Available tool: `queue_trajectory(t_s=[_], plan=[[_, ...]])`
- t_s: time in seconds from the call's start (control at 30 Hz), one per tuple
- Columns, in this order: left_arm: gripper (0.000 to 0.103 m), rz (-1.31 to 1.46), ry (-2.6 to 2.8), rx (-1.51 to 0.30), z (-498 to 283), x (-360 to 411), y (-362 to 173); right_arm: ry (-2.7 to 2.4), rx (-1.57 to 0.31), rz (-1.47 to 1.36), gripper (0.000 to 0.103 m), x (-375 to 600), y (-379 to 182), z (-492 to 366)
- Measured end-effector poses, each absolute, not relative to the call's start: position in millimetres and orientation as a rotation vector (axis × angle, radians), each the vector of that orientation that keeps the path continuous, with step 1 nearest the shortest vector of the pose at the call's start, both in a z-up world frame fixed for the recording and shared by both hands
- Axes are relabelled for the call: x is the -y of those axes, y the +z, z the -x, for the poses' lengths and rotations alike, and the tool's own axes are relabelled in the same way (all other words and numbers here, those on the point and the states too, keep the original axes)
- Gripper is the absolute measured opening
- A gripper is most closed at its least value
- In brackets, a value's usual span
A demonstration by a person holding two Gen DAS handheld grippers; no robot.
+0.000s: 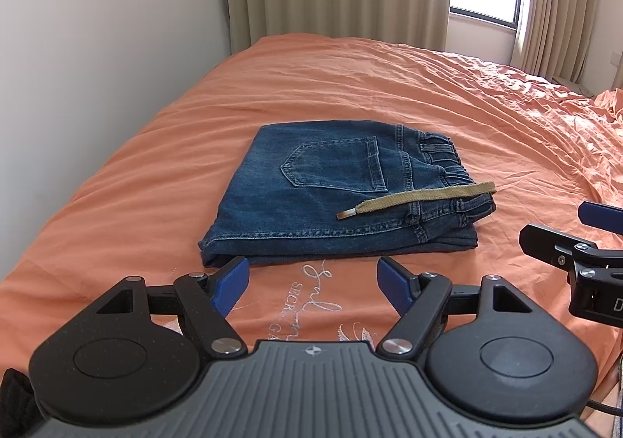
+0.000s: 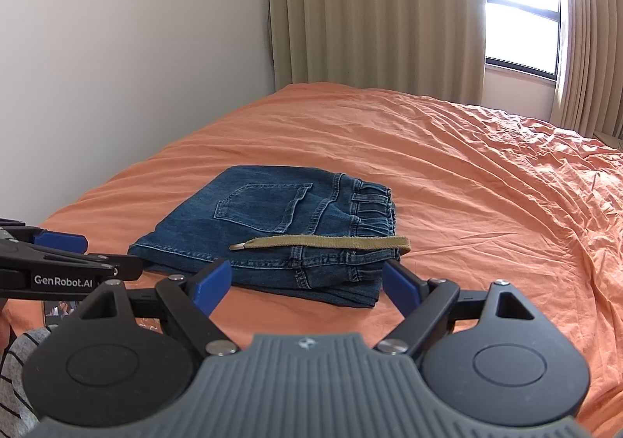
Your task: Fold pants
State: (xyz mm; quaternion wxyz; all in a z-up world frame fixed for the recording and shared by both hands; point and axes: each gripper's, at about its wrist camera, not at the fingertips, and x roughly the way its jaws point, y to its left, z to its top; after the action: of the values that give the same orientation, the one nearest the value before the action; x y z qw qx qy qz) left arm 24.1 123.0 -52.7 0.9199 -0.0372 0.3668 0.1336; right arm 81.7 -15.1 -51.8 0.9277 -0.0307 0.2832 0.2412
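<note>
In the left wrist view, the pants [image 1: 342, 196] lie as a compact folded stack of blue denim on the orange bed [image 1: 155, 150], back pocket up, with the elastic waistband at the right end and the fold at the left. A khaki drawstring [image 1: 416, 198] trails loose across the top layer, from the waistband toward the middle. The left tongs [image 1: 313, 284] sit just near of the stack's near edge, blue fingers spread wide with nothing between them and apart from the cloth. The tip of the right tongs [image 1: 564, 231] shows at the right edge, beside the waistband end but clear of it. In the right wrist view, the same stack [image 2: 272, 231] lies ahead and slightly left, its layers lining up fairly evenly, with the lowest one peeking out at the near right corner. The right tongs [image 2: 303, 288] are spread and empty, one finger near the waistband corner; whether it touches the denim cannot be told. The left tongs [image 2: 62, 239] reach in from the left, near the folded end. Judging by how things lie, the folding itself looks essentially done and both tongs appear to be off the garment. What may remain is tidying: the drawstring could be tucked in, which would call for a light pinch on the cord alone without dragging the top layer askew.
</note>
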Motion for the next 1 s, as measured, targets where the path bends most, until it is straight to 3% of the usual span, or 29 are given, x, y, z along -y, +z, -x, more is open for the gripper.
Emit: queue_trajectory(t_s=[1.0], plan=[[0.088,0.043,0.253,-0.719,-25.2,-126.1,-50.3,0.485,-0.608,0.065,0.081,18.5,-54.1,-84.1]])
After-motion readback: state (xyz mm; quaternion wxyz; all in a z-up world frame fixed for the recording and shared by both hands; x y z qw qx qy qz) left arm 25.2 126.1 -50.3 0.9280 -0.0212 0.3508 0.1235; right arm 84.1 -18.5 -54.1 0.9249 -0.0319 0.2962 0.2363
